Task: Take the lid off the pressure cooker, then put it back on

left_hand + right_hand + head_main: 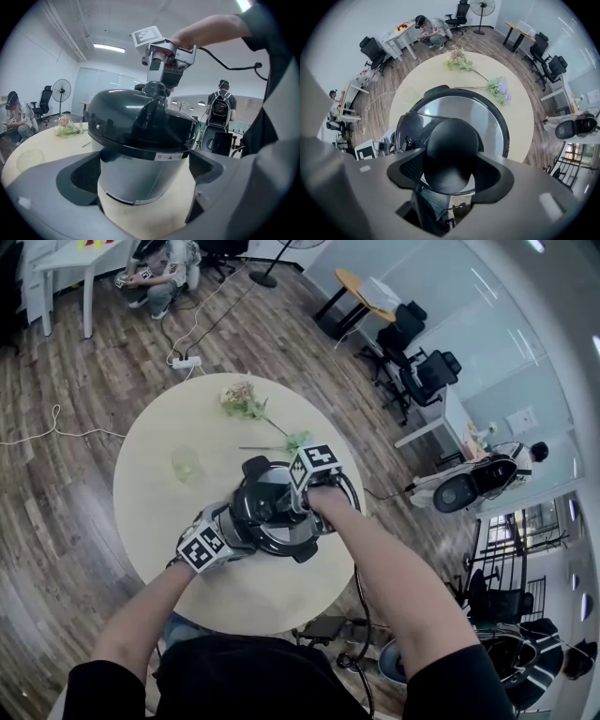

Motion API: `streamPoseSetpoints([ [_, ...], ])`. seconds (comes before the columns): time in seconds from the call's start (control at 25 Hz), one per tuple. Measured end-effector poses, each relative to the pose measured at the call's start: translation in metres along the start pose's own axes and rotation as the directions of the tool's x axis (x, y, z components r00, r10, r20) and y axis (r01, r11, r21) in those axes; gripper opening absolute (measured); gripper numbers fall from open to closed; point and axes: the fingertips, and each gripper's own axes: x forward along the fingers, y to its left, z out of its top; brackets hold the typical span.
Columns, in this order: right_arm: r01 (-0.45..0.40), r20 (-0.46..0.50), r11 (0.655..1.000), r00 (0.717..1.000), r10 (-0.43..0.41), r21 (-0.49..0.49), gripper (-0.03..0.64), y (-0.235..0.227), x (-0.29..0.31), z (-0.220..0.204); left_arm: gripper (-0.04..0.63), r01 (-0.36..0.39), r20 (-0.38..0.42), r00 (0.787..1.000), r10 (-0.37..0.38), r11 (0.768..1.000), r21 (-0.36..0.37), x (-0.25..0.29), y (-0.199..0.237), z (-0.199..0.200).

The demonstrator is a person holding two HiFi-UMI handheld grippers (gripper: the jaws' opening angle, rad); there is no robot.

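Your right gripper point(450, 176), pointing straight down, is clamped on the knob point(451, 145) directly beneath it atop the seated lid point(490, 122), while your left gripper point(143, 201) squeezes the pressure cooker point(140, 173) sidelong on the table point(42, 150).

Left gripper point(246, 521) and right gripper point(292, 502) cover most of the cooker point(302, 554) and lid point(267, 479), and the person point(159, 273) at eleven o'clock is cut by the edge.

Head cam looks steeply down at round worktop point(150, 512), cooker point(277, 512) mid-frame. Left claw point(145, 176) cam: low, v. close, side-on to cooker. Right claw point(450, 171) cam: straight down onto lid knob point(450, 145), v. close. All three views share cooker & worktop.
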Motion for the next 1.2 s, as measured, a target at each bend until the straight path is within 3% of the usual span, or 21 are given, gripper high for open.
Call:
streamPoseSetpoints([
  [0.24, 0.005, -0.062, 0.976, 0.998, -0.019, -0.217, 0.327, 0.003, -0.001, -0.008, 0.569, 0.003, 0.002, 1.0, -0.003, 1.0, 0.002, -0.001, 0.0, 0.002],
  [0.52, 0.02, -0.069, 0.891, 0.996, -0.058, -0.453, 0.334, 0.003, 0.003, -0.012, 0.569, 0.003, -0.001, 1.0, -0.003, 1.0, 0.003, 0.001, 0.001, -0.002],
  [0.72, 0.057, -0.066, 0.772, 0.99, -0.127, -0.633, 0.336, 0.001, 0.003, -0.015, 0.569, 0.007, -0.007, 1.0, -0.007, 1.0, 0.005, 0.001, 0.0, -0.003],
  [0.88, 0.086, -0.052, 0.639, 0.98, -0.193, -0.764, 0.344, -0.001, 0.003, -0.017, 0.569, 0.009, -0.011, 1.0, -0.009, 1.0, 0.004, 0.002, 0.001, -0.004],
  [0.96, 0.094, -0.049, 0.604, 0.975, -0.215, -0.791, 0.348, -0.002, 0.004, -0.018, 0.569, 0.009, -0.012, 1.0, -0.009, 1.0, 0.007, 0.002, 0.001, -0.004],
  [1.08, 0.098, -0.047, 0.589, 0.973, -0.226, -0.802, 0.351, -0.003, 0.003, -0.017, 0.569, 0.006, -0.012, 1.0, -0.006, 1.0, 0.006, 0.001, 0.002, -0.003],
  [1.2, 0.099, -0.038, 0.603, 0.977, -0.21, -0.791, 0.353, -0.003, 0.003, -0.017, 0.569, 0.006, -0.013, 1.0, -0.006, 1.0, 0.004, 0.002, 0.002, -0.004],
])
